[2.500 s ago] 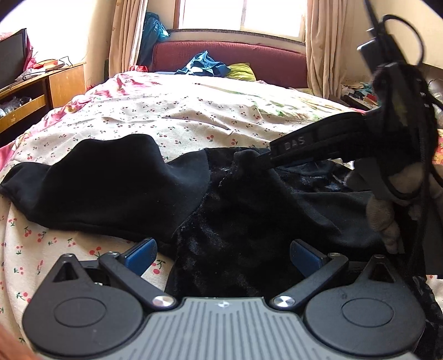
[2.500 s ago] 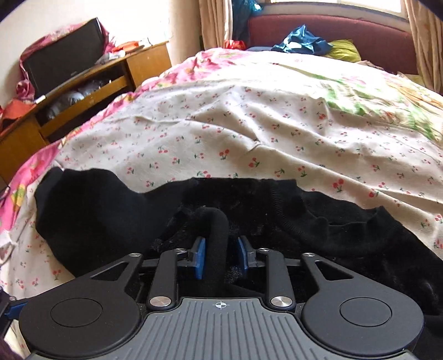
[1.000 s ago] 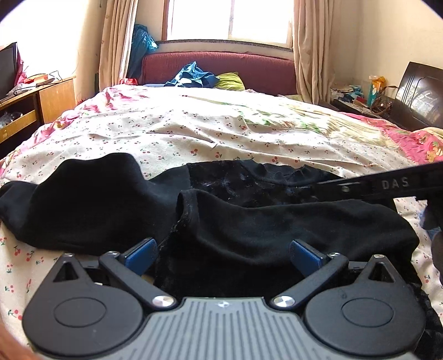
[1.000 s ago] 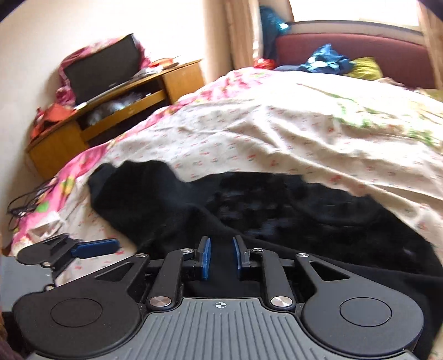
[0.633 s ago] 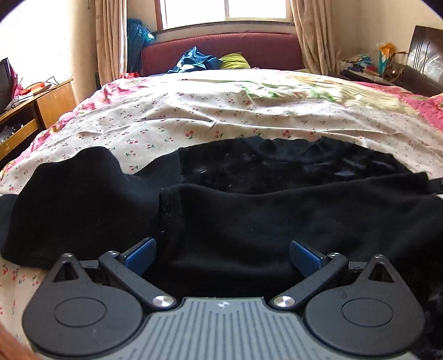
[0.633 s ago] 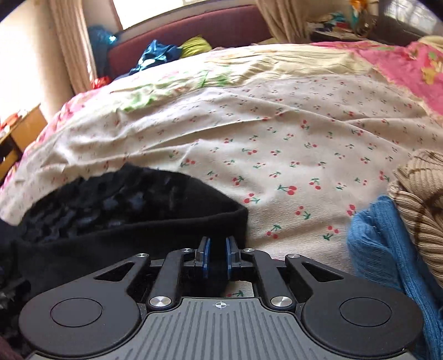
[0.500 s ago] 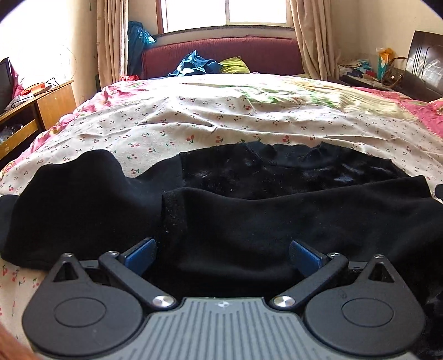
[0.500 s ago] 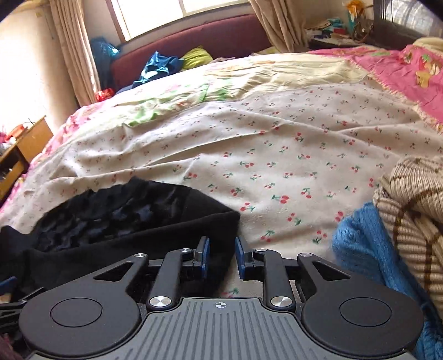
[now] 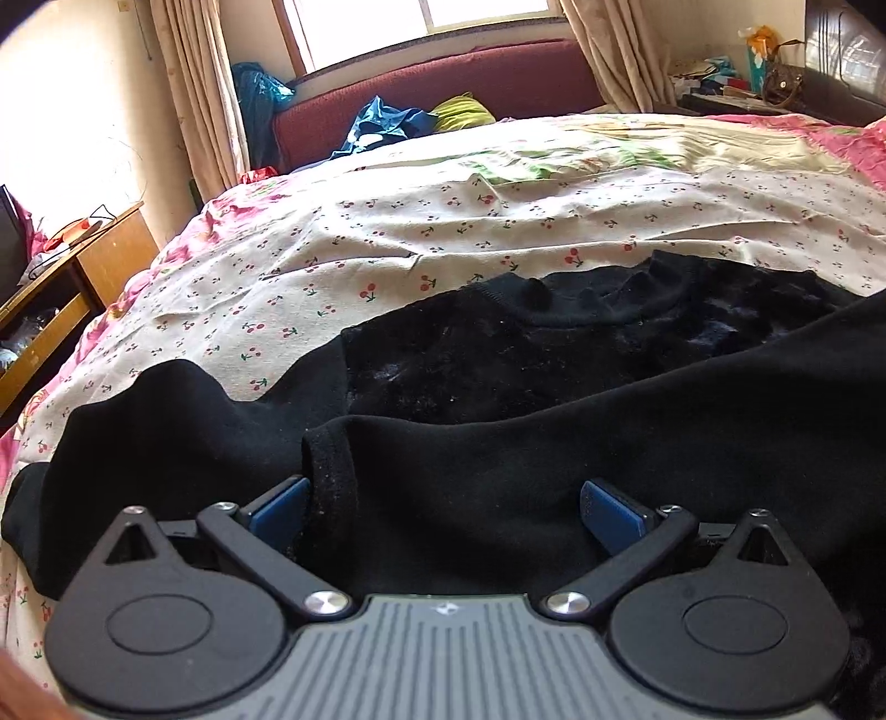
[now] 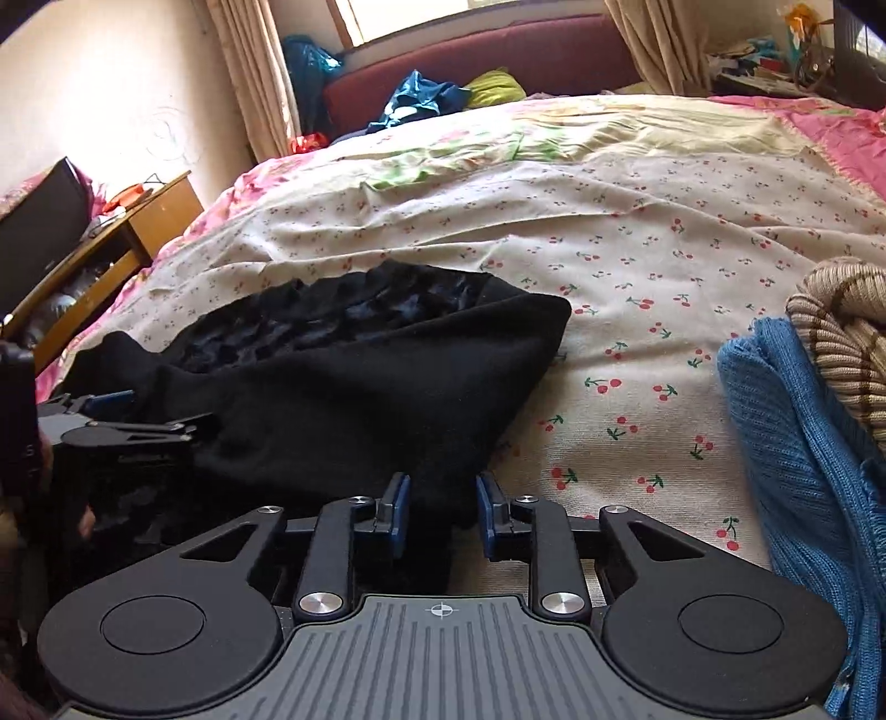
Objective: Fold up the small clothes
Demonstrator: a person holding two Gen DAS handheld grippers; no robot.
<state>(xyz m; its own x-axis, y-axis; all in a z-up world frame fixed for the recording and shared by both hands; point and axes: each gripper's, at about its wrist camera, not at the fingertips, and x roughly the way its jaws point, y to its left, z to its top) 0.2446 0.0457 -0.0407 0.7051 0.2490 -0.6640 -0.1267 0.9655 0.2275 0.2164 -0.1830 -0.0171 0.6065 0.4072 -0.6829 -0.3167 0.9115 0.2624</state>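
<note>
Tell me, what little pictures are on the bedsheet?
Small red cherries on the cream bedsheet, clearest in the right wrist view.

Bright daylight from window (image 9: 482,22), glare there; black garment (image 9: 498,443) underexposed; fisheye bending, dark vignette corners.

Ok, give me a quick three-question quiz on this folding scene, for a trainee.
1. True or false: the left gripper is open wide over the black top.
2. What lies on the bed just right of the right gripper? A) a blue knit B) a shoe C) a plate
3. Fill in: the sheet is printed with small red ____.
Key: 1 true; 2 A; 3 cherries.
</note>
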